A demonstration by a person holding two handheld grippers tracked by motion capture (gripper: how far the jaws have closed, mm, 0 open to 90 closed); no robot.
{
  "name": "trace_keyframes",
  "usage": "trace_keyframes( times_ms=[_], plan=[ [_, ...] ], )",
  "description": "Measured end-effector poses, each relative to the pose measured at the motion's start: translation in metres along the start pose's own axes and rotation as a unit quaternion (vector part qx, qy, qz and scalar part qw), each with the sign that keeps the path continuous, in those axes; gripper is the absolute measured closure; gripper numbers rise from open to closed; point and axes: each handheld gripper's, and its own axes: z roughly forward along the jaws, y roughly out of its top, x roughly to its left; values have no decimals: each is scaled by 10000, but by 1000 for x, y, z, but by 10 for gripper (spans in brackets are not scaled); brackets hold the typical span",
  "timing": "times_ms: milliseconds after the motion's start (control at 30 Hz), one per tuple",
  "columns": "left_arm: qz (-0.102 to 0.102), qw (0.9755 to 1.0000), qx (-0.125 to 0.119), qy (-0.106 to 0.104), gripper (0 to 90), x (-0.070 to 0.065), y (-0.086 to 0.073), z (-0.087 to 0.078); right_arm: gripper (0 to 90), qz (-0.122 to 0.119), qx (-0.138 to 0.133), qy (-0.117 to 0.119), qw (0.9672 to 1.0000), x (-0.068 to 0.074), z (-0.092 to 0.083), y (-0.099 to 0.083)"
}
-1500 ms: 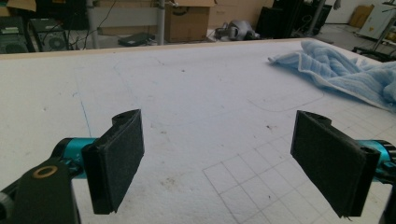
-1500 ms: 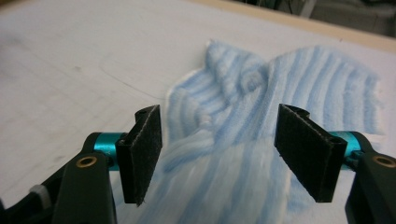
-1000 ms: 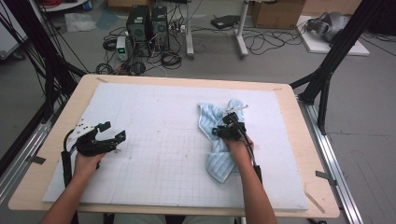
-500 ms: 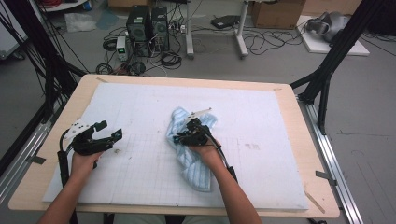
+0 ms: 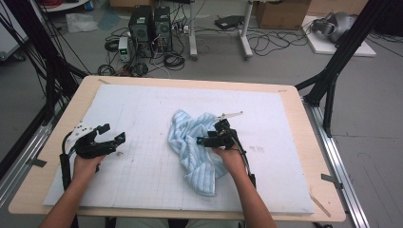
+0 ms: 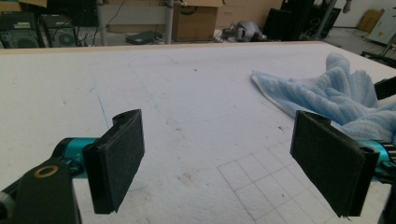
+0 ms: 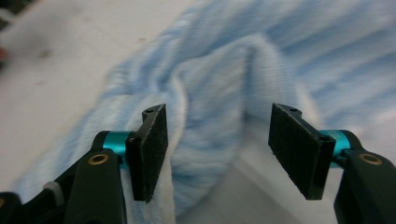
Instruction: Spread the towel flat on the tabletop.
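A: What lies around the work?

B: A pale wooden table (image 5: pixel 313 142) carries a white foam mat with a faint pencilled grid (image 5: pixel 142 109). Past the far edge, on the grey floor, stand two black computer towers (image 5: pixel 151 23) among loose cables, and a brown cardboard box (image 5: pixel 280 13) sits further right. Black frame struts rise at both sides. Nothing on the mat stands between the claws and the cloth.

A: And the cloth?

B: A crumpled light-blue striped terry towel (image 5: pixel 192 142) lies near the middle of the mat, bunched at its far end and trailing toward the person. The right claw (image 5: pixel 209 140) hovers over its right part. In the right gripper view a raised fold of the towel (image 7: pixel 210 107) sits between the black pads, which do not press on it; the jaws have just been opening and stand fairly wide.

A: The left side?

B: The left claw (image 5: pixel 110 135) is well apart from the towel, low over bare mat and pointing right toward it, spread wide with nothing between its pads. Both forearms come in from the near edge, with the right hand (image 5: pixel 231 156) resting over the towel.
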Motion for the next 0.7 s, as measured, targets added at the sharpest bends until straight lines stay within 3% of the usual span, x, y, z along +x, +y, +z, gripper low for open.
trace_keyframes(
  times_ms=[33, 133, 200, 233, 267, 300, 333, 367, 433, 567, 700],
  plan=[
    [-1, 10000, 2, -2, 180, 0, 0, 0, 363, 34, -25, 88, 10000, 3, -1, 0],
    [-7, 10000, 9, 4, 180, 0, 0, 0, 413, -241, -440, -29, 9987, 13, -12, 6],
    [12, 10000, 16, -8, 180, -1, 0, 1, 418, -277, -584, 170, 9978, 18, -15, 9],
    [19, 10000, 20, -11, 181, -1, 0, 1, 452, -422, -382, 311, 9979, 22, -8, 8],
    [15, 10000, 14, -10, 181, -1, 0, 1, 452, -422, -382, 311, 9979, 22, -8, 8],
    [17, 10000, 20, -11, 181, -1, 0, 0, 468, -477, -172, 278, 9983, 23, -3, 7],
    [10, 10000, 16, -12, 181, -1, 0, 0, 538, -529, -13, 237, 9983, 23, 1, 5],
    [5, 10000, 20, -13, 181, -1, 0, 0, 663, -640, 210, 201, 9975, 23, 4, 3],
    [-12, 10000, 18, -8, 181, -1, 0, 0, 820, -891, 342, 53, 9954, 24, 2, 1],
    [3, 10000, 43, -24, 181, -1, -1, 1, 862, -1146, 298, -134, 9929, 22, -14, -1],
    [32, 10000, 81, -36, 182, -3, -1, 1, 860, -1217, 270, -633, 9902, 16, -43, -14]
  ],
)
